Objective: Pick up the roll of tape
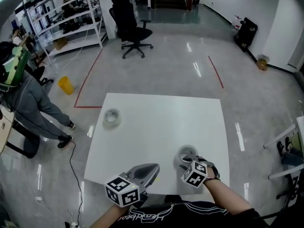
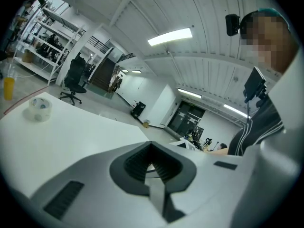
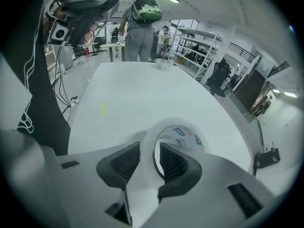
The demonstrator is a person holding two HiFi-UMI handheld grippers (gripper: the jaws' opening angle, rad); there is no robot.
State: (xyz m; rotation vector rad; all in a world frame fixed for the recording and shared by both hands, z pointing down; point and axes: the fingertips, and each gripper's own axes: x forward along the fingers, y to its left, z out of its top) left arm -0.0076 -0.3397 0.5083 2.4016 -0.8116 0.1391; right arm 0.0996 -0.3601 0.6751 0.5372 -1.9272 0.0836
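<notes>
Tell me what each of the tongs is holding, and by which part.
Nothing is held yet. The right tongs straddle the wall of the tape roll, unclamped; the left tongs are shut and empty.

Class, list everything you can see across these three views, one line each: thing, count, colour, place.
table: one, white, middle of the floor
far tape roll: one, clear, table's far left
near tape roll: one, whitish, table's near edge
office chair: one, black, beyond the table
bin: one, yellow, floor at left
shelving: at least two racks, white, far left
floor lines: two, red, beyond the table
bystander: one, grey top, left of the table
left gripper: one, grey, shut and empty, over the near edge
right gripper: one, grey, open, jaws astride the near tape roll's wall
</notes>
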